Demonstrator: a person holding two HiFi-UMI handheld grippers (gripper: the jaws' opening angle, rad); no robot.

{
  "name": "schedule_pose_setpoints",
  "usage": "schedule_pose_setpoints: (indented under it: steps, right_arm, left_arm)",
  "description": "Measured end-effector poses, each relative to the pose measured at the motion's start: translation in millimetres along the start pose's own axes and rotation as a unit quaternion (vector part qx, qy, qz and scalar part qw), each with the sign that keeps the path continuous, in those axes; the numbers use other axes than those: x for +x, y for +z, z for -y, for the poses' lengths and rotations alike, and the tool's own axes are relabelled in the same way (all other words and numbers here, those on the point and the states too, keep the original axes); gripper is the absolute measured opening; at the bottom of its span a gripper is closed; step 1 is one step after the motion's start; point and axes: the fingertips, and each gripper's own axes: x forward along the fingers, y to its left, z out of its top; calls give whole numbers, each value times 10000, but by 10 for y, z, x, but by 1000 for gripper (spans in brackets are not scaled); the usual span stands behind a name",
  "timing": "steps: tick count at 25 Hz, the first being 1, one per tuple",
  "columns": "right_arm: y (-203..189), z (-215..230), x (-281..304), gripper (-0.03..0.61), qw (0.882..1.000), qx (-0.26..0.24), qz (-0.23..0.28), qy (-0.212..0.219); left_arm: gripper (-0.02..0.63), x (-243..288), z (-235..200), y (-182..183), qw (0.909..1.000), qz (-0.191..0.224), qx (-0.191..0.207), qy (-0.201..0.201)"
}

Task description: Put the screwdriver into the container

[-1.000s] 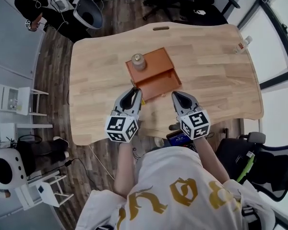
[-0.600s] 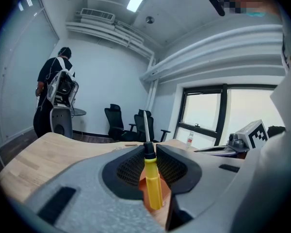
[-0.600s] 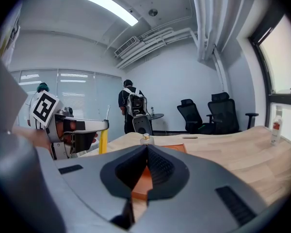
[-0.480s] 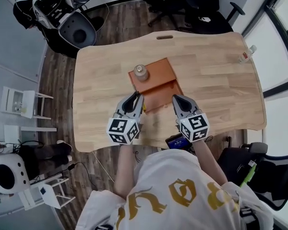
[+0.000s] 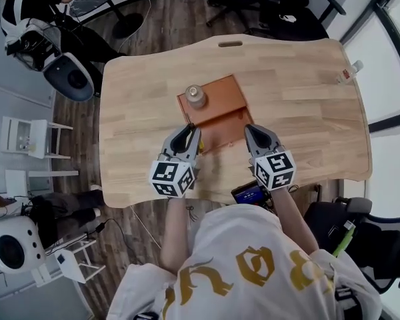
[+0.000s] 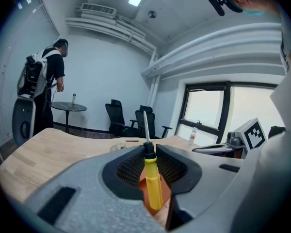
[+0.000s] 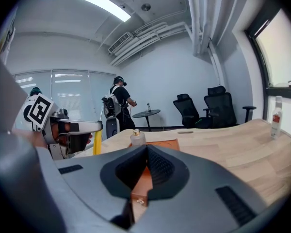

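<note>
The light wooden counter point(image 5: 300, 119) carries an orange-brown wooden box container point(image 5: 217, 102). The head view shows the left hand-held gripper point(image 5: 189, 132) just before it. That gripper's own view shows its jaws clamped on the upright yellow-handled screwdriver point(image 6: 153, 183). The right hand-held gripper point(image 7: 146, 148) is closed and empty.

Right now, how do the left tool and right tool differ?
The left tool is clamped on a yellow-handled screwdriver, shaft pointing forward; the right tool holds nothing. The left tool's jaws stand apart around the handle; the right tool's jaws meet. Shared: both are at the near edge of the orange container, one at each side.
</note>
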Motion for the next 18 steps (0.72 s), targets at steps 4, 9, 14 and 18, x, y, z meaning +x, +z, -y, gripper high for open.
schedule_pose_setpoints:
  steps: [4,9,14,18]
  right_arm:
    - [-91,25,8,9,9999,86,-62,-30]
    - [-191,55,43,9,9998,141,-163,-27]
    - [-225,11,70,9,9995,229,-153,118]
    - [-224,21,170,9,9994,219,-203,149]
  left_arm:
    - [75,30,-40,-41,10000,-87,41,11]
    - [75,65,-72,-160,9998,-208,25,4]
    - [75,160,-106,-277,9992,-377,-66,-75]
    - [75,283,-145,-283,9990,-427,-24,-149]
